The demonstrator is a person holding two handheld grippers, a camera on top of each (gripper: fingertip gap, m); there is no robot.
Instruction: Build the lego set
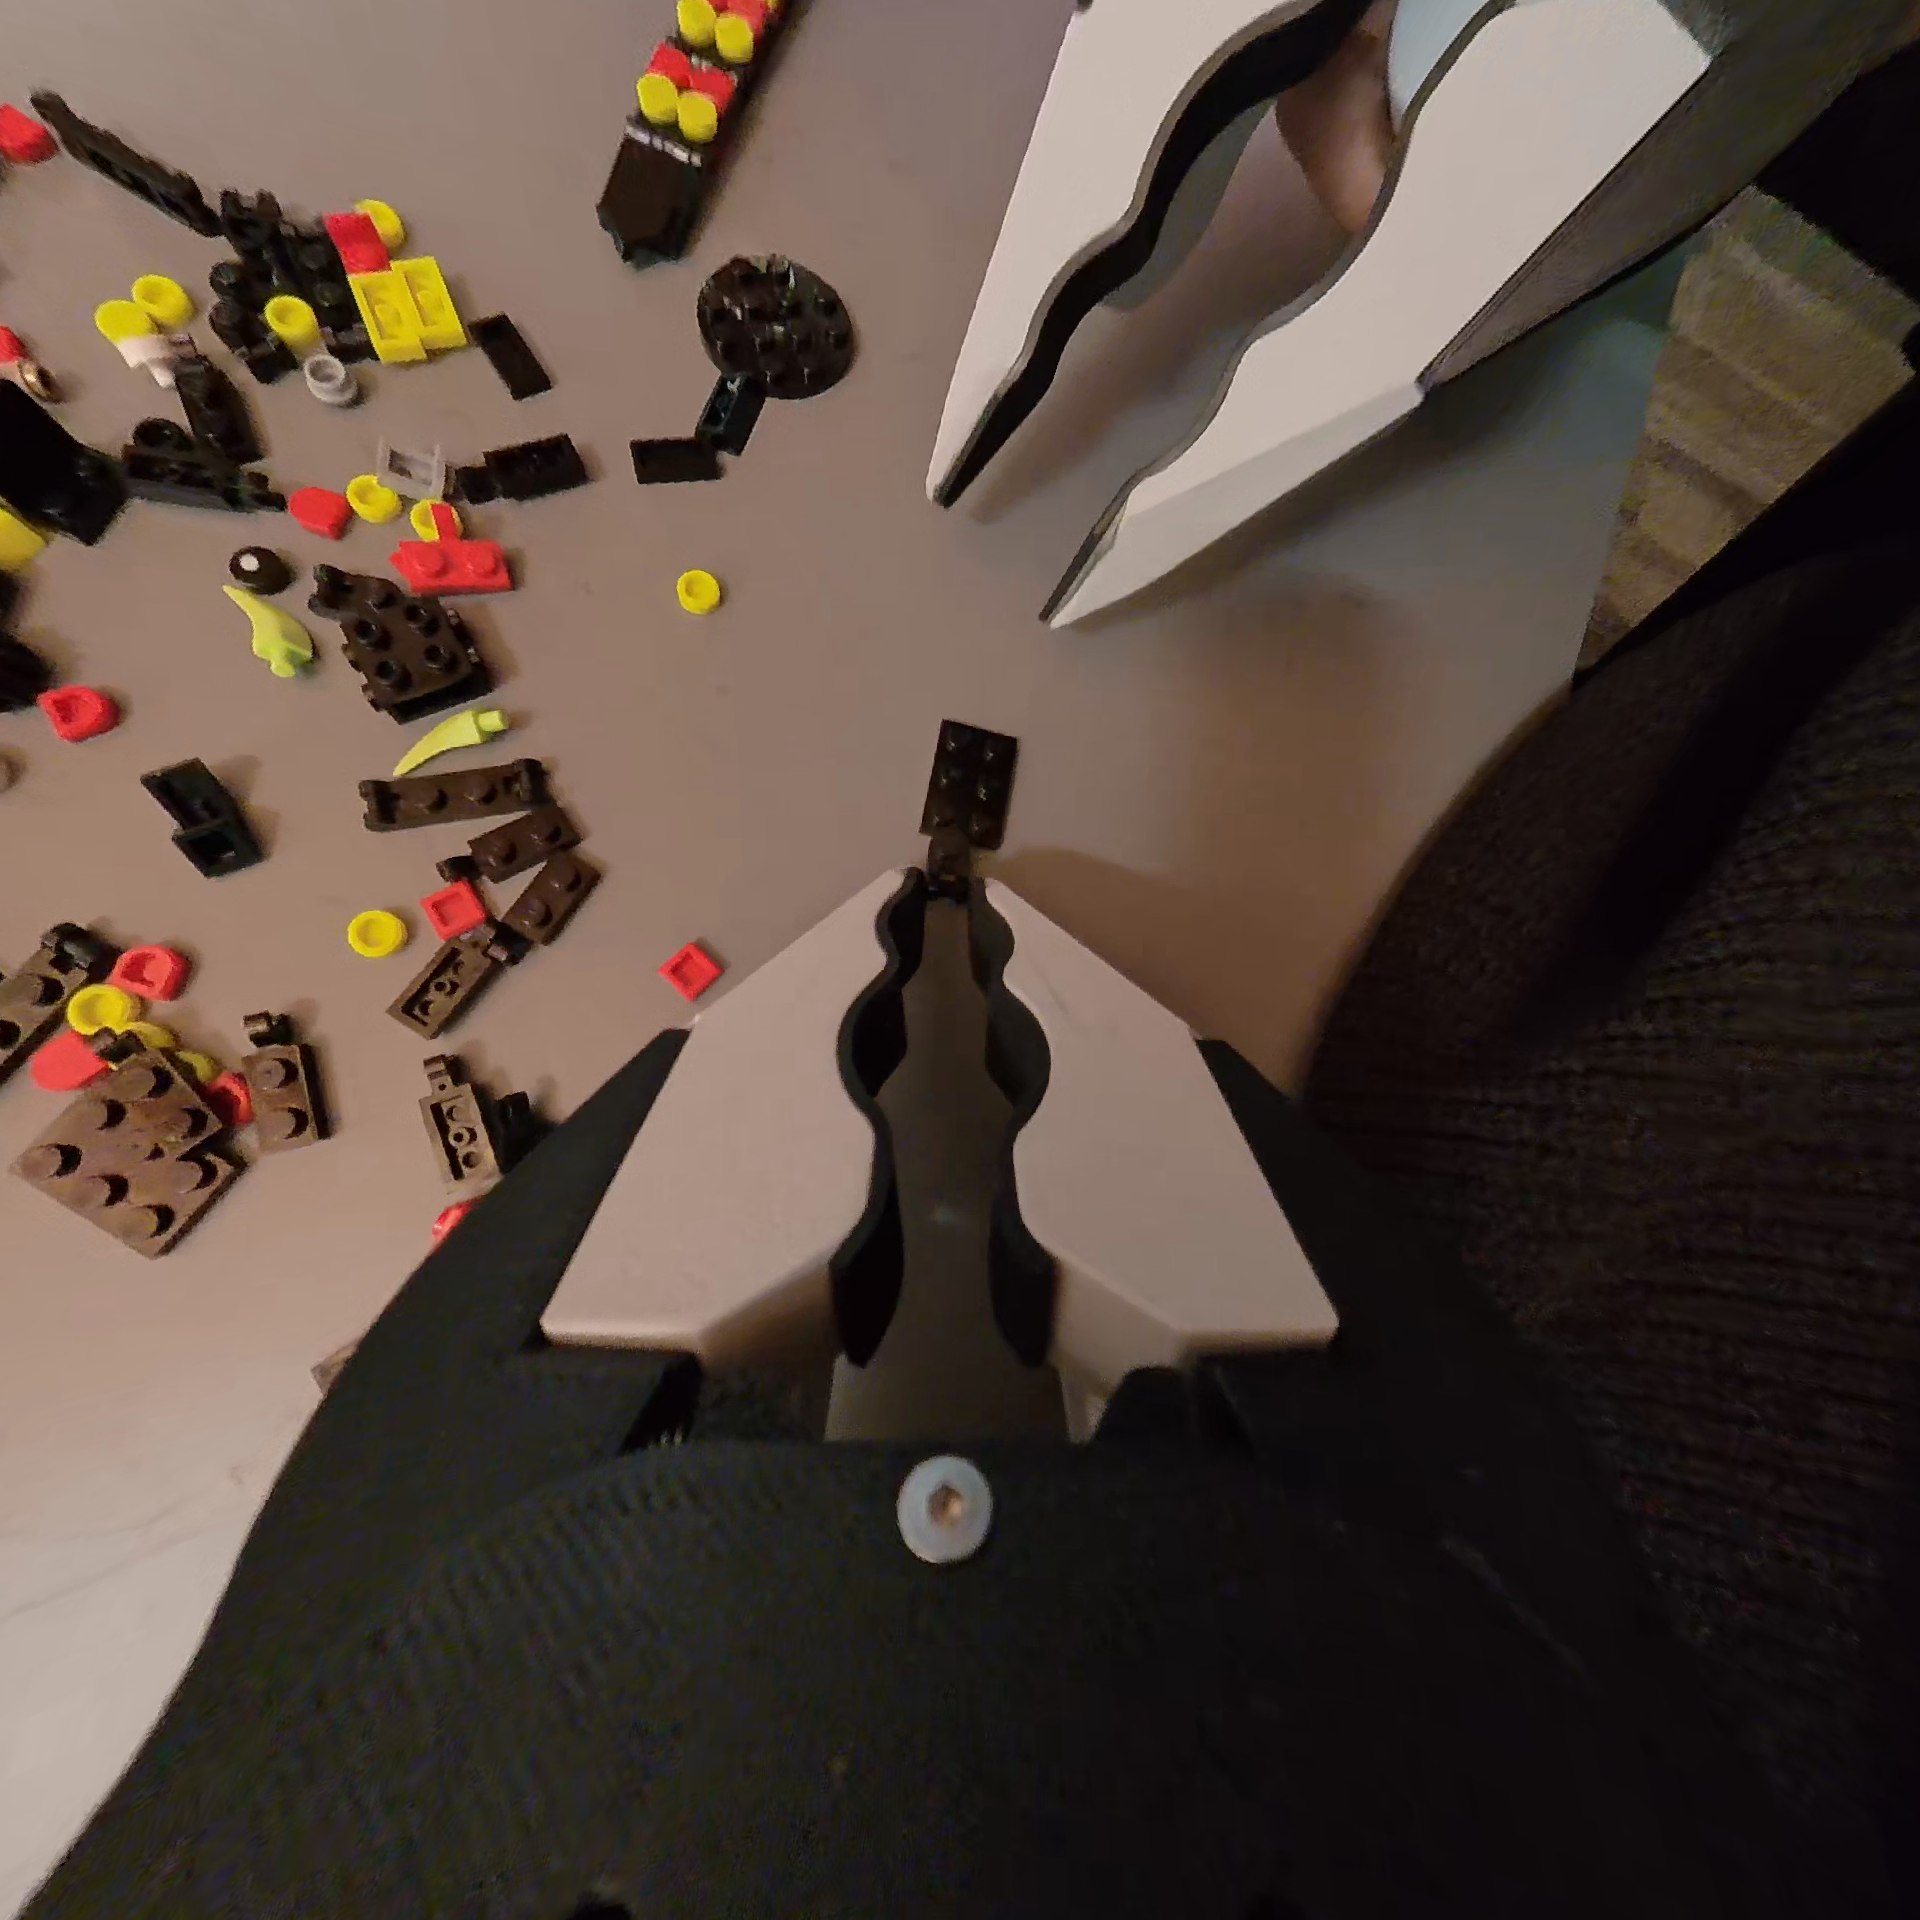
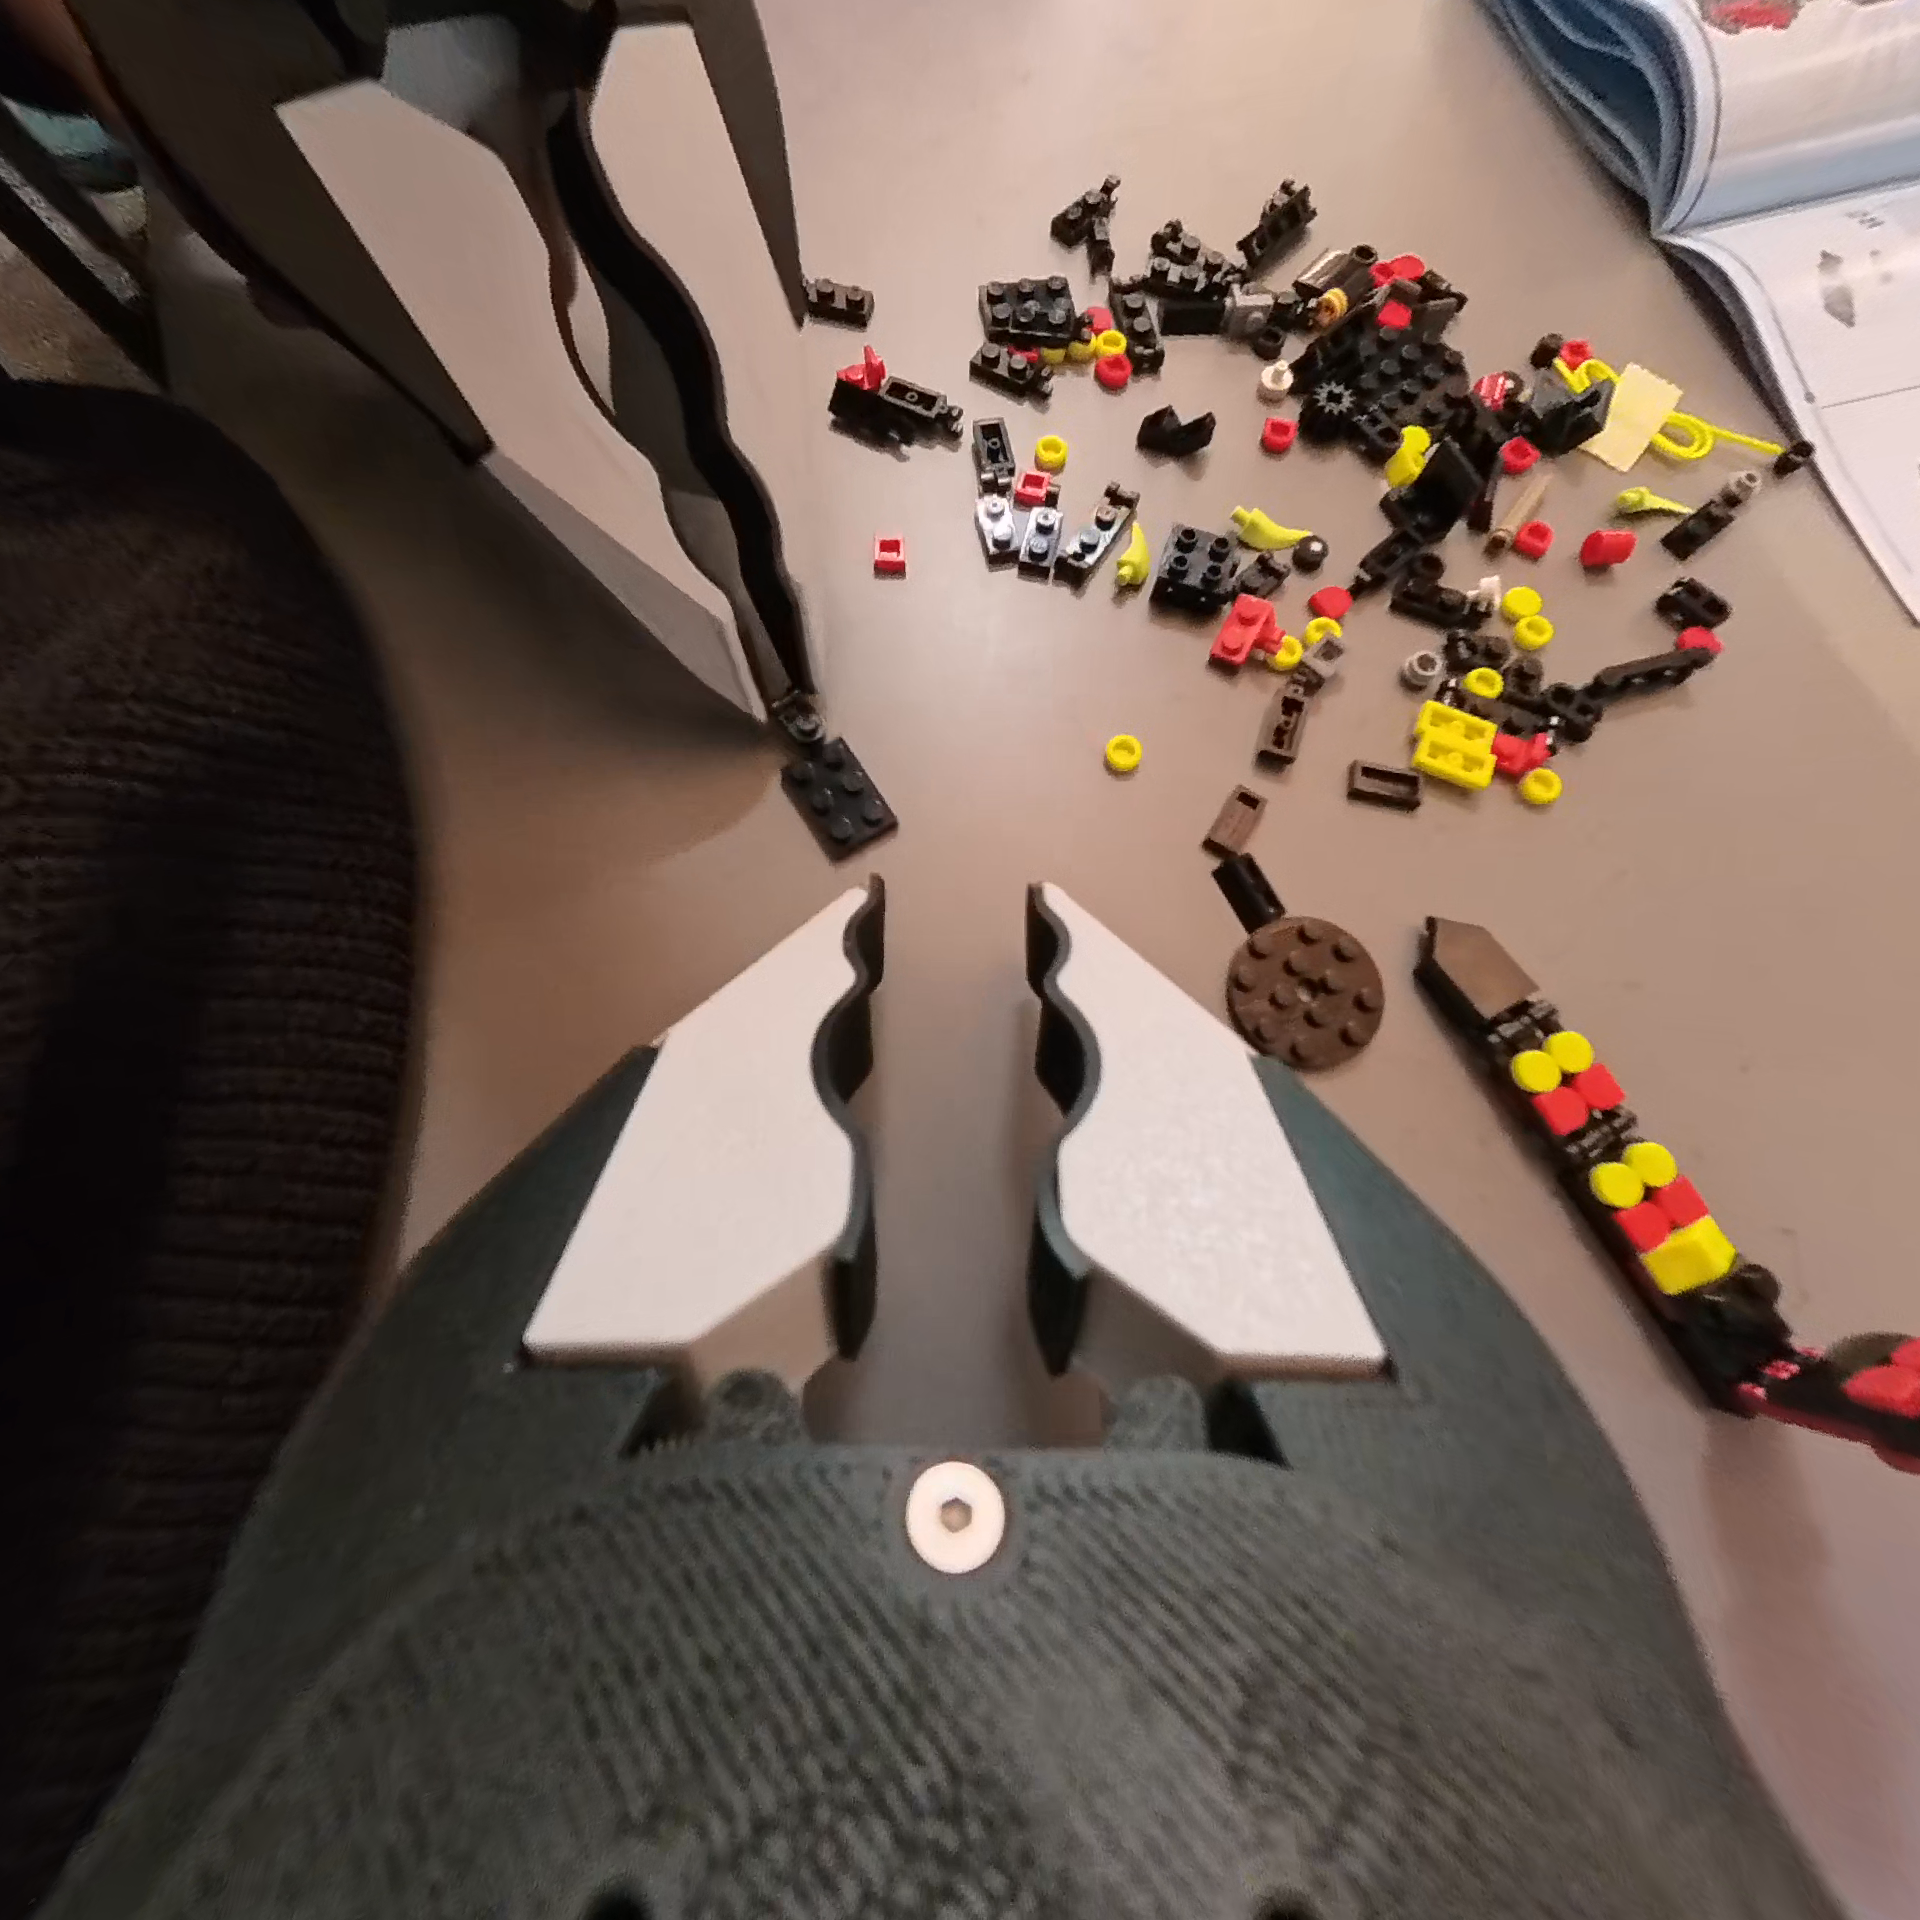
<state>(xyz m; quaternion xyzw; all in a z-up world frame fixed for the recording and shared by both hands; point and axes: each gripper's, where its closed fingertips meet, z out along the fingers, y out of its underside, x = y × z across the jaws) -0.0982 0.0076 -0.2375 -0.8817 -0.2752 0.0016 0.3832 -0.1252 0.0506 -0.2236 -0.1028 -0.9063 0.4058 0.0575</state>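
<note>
Black and studded, the plate (image 1: 968,777) lay on the table (image 1: 790,665) at mid-frame in the left wrist view, its small end clip pinched between the tips of the left gripper (image 1: 948,883). The right gripper (image 2: 954,894) hovered with its fingers spread and nothing between them, near the plate. Loose bricks (image 2: 1351,488) lay scattered across the upper right of the right wrist view, beside an open booklet (image 2: 1787,187).

- Right gripper (image 2: 954,899) hovers over the table (image 2: 935,644), fingers apart, nothing between them.
- Left gripper (image 2: 795,712) pinches the small clip end of a black plate (image 2: 840,798).
- Loose bricks (image 2: 1351,468) lie scattered beyond, with a booklet (image 2: 1787,208) at the far right.
</note>
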